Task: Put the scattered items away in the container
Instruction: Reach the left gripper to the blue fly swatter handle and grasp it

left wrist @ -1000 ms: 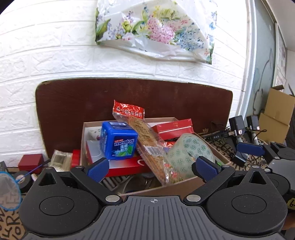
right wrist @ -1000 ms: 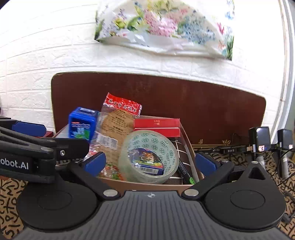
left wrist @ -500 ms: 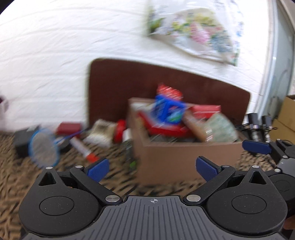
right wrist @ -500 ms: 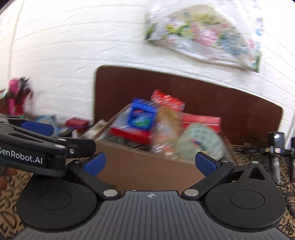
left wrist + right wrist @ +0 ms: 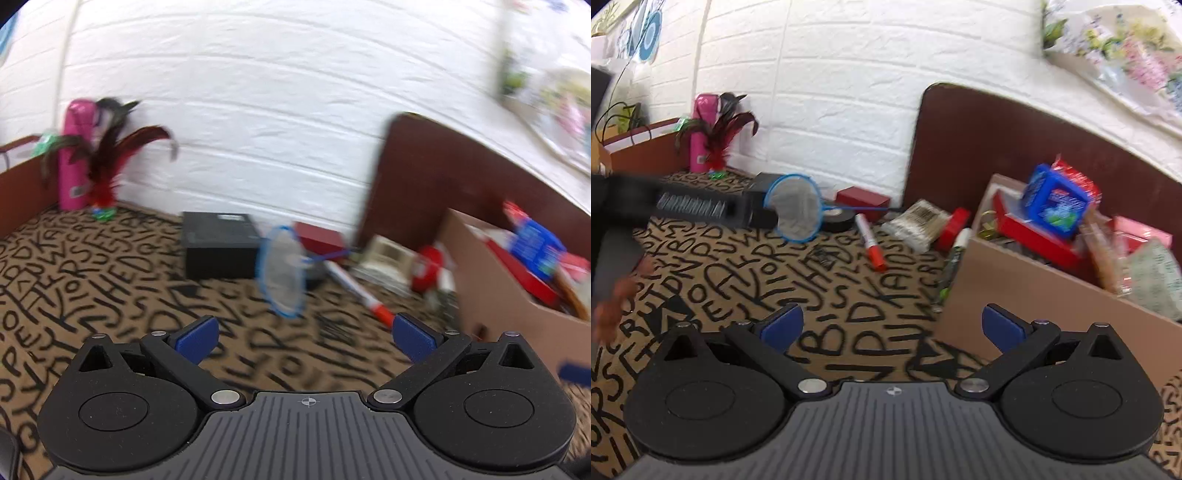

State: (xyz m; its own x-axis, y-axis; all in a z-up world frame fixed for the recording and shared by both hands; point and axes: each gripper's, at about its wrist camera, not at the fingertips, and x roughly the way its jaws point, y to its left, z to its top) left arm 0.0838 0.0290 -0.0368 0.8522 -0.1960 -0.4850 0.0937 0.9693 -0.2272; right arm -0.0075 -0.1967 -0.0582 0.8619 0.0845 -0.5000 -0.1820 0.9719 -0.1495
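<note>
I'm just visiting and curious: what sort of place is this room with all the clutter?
Probably a home-style room staged for tidying practice: a white brick wall, a letter-patterned tablecloth, and a cardboard box of snacks and tape beside loose household bits like a small blue net.

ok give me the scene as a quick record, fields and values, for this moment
container: cardboard box, at right, heaped with items
in box: blue mint tub on top, tape roll
still loose on cloth: blue net, red-capped marker, black tape, red box, black box
left gripper: open, holding nothing
right gripper: open, holding nothing
image quality: left view blurred
</note>
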